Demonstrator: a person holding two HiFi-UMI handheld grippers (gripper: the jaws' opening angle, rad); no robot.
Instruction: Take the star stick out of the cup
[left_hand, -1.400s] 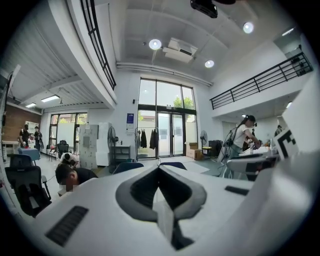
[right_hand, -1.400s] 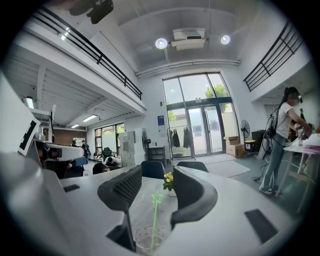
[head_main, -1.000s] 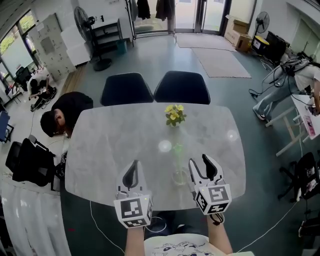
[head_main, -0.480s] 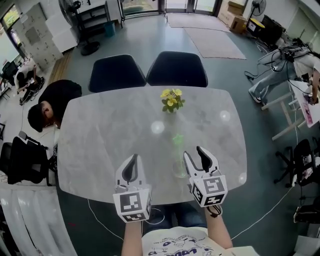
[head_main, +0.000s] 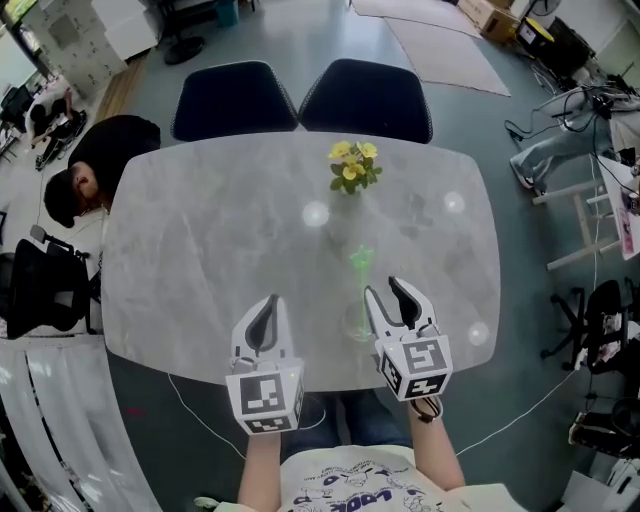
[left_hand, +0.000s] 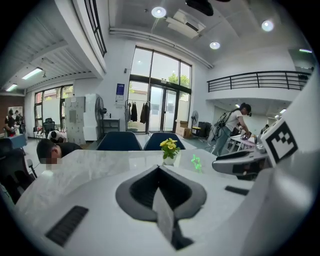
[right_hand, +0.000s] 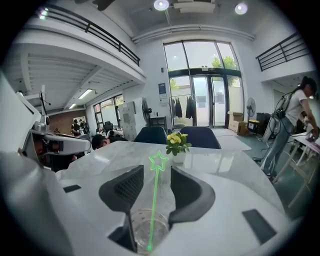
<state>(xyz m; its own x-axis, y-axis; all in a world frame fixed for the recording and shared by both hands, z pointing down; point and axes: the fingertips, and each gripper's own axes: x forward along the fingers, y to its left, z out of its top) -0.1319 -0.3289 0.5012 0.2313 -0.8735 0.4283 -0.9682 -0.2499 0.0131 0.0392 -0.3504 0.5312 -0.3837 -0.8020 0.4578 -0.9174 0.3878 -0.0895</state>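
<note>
left gripper (head_main: 265, 306): jaws pressed together, nothing between them; over the near part of the table (head_main: 190, 250), left of the cup.
right gripper (head_main: 385, 291): jaws wide, having just been closing a little; cup and stick stand between them, with no clear press on either.
cup (right_hand: 145, 229): clear, upright, near the table's front edge.
star stick (right_hand: 154, 200): green, standing in the cup, star on top.
yellow flowers (head_main: 352, 166): farther across the table.
</note>
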